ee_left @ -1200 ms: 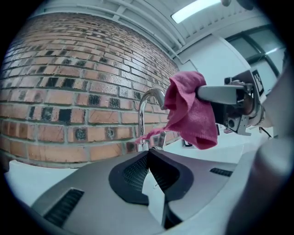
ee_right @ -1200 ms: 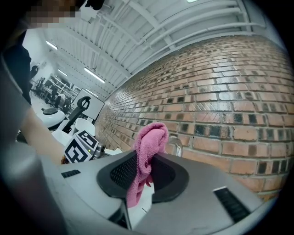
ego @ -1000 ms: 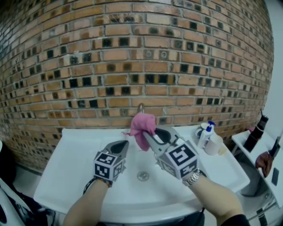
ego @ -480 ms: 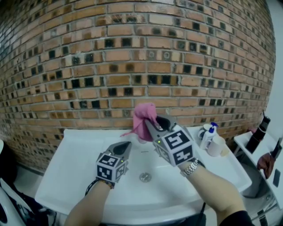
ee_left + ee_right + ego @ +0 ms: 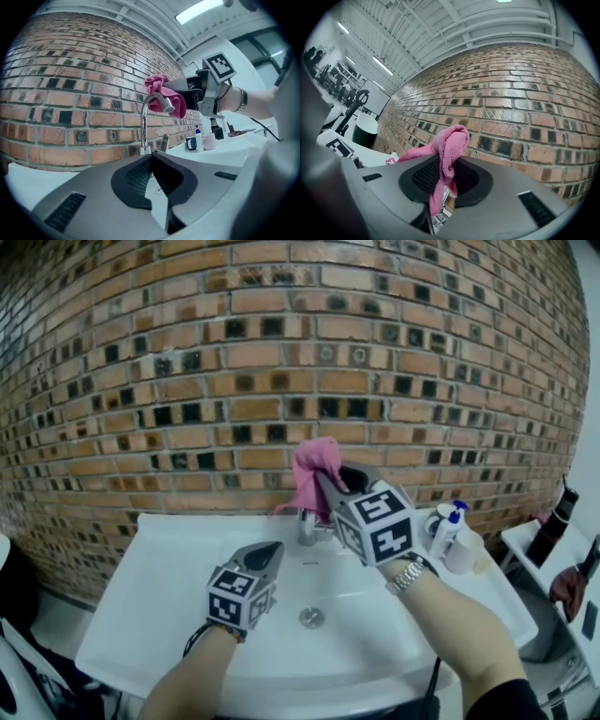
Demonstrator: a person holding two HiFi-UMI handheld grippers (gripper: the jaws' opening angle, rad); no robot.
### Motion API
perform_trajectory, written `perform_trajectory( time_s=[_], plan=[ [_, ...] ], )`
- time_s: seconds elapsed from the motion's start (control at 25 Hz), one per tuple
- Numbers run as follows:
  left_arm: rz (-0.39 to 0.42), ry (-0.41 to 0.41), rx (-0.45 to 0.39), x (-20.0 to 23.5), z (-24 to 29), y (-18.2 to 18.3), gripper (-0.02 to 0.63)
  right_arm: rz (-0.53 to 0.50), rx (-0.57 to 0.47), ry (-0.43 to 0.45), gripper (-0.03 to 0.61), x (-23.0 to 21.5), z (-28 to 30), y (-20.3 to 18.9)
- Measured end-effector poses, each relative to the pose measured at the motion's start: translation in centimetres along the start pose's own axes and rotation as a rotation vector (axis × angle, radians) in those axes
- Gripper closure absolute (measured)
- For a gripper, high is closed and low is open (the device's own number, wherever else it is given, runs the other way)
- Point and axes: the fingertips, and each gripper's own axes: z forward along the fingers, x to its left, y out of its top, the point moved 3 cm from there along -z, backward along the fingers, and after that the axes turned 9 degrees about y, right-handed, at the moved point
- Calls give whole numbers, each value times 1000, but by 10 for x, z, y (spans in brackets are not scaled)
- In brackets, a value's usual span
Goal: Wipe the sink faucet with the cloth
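Low over the front of the white sink (image 5: 169, 568), the left gripper (image 5: 270, 551) points level at the faucet (image 5: 144, 122) with its jaws pressed together and nothing between them. The arm behind it is cut off by the bottom edge of the head view. Beyond the drain (image 5: 312, 617), the right gripper (image 5: 330, 476) is raised higher. Its jaws are clamped on the pink cloth (image 5: 314, 470), which bunches above the pads and hangs in a tail below them.

From the head view only the faucet's lower stem shows, because the cloth and the right gripper cover the arch and spout. The left gripper view shows the cloth draped at the top of the arch, with the spout end in front of its lower fold. Whether it presses firmly on the metal is hard to make out. In the right gripper view the faucet is almost wholly hidden behind the cloth and jaws. A soap bottle (image 5: 441, 531) and mug (image 5: 461, 549) stand at the sink's right, before the brick wall (image 5: 281, 352).

A second ago the cloth hung lower and hid nearly the whole faucet. It has since risen with the right gripper toward the wall, uncovering the stem. The left gripper has kept its place.
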Motion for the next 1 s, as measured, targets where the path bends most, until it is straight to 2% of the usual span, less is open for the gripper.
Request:
perform_trajectory(
  time_s=[0.52, 1.0],
  plan=[
    [-2, 4, -8, 0, -1, 5, 607, 59, 36, -54, 503, -35, 24, -19],
    [-1, 3, -8, 1, -3, 7, 607, 87, 107, -89, 503, -49, 43, -45]
  ],
)
